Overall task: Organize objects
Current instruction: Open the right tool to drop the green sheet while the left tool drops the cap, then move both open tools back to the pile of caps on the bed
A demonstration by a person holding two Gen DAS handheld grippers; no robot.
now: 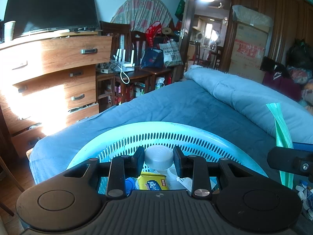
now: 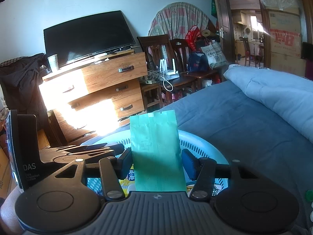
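Note:
A light-blue perforated basket (image 1: 156, 126) sits on the blue bed. My left gripper (image 1: 158, 160) hangs over it, shut on the white ribbed cap of a white bottle (image 1: 158, 155). Below the fingers, a yellow snack packet (image 1: 152, 182), a blue cap (image 1: 130, 184) and white bits lie in the basket. My right gripper (image 2: 156, 162) is shut on a flat green packet (image 2: 154, 141), held upright over the same basket (image 2: 199, 137). In the left wrist view the green packet (image 1: 280, 129) shows edge-on at the right. The left gripper's body (image 2: 78, 152) lies left of the right one.
The bed's blue sheet (image 1: 176, 101) stretches ahead, with a pale-blue quilt (image 1: 244, 96) bunched on its right. A wooden dresser (image 1: 58, 74) with a TV (image 1: 50, 9) stands to the left. Chairs and bags (image 1: 152, 54) crowd the far wall. Cardboard boxes (image 1: 250, 52) stand by the doorway.

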